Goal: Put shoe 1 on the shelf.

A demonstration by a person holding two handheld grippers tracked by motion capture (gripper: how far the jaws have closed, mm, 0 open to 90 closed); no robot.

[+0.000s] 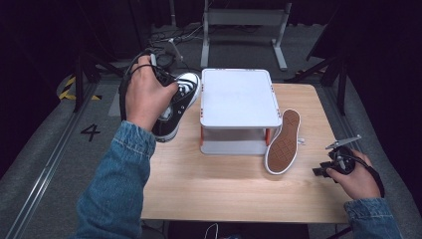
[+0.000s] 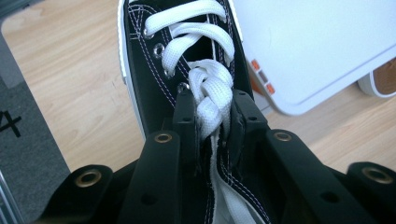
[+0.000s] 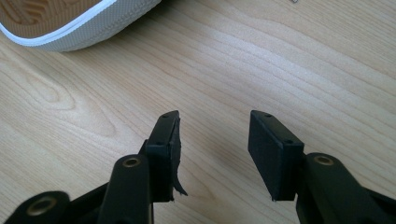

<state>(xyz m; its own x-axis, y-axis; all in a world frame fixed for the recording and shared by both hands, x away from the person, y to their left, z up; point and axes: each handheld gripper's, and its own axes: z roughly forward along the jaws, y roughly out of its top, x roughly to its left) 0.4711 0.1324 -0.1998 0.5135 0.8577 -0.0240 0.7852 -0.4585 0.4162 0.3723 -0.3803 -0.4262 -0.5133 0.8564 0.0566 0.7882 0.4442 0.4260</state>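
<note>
in the high view, a white stand (image 1: 240, 99) sits on the wooden table (image 1: 224, 189), and it is our landmark. to the left of the stand, the left hand (image 1: 144, 94) holds the left gripper (image 1: 166, 79) up in the air, with a black shoe (image 1: 176, 104) hanging from it above the table's left edge. to the right of the stand, a second shoe (image 1: 283, 142) leans on its side against the stand, with its brown sole facing out. further right of the stand, near the table's right edge, the right gripper (image 1: 341, 149) sits low in the right hand (image 1: 358, 174). in the left gripper view, the left gripper (image 2: 212, 126) is pinched tight on the black shoe (image 2: 159, 70), right at its white laces (image 2: 210, 88) and tongue, and the stand (image 2: 308, 46) is just beside the shoe's toe. in the right gripper view, the jaws of the right gripper (image 3: 212, 140) stand apart with nothing between them, just bare table (image 3: 261, 60), and the sole of the second shoe (image 3: 60, 18) is up at the top left. so one shoe looks picked up but not yet set down, most likely on the stand, whose top has nothing on it. the second shoe is not grabbed yet, so more than half the job seems left
</note>
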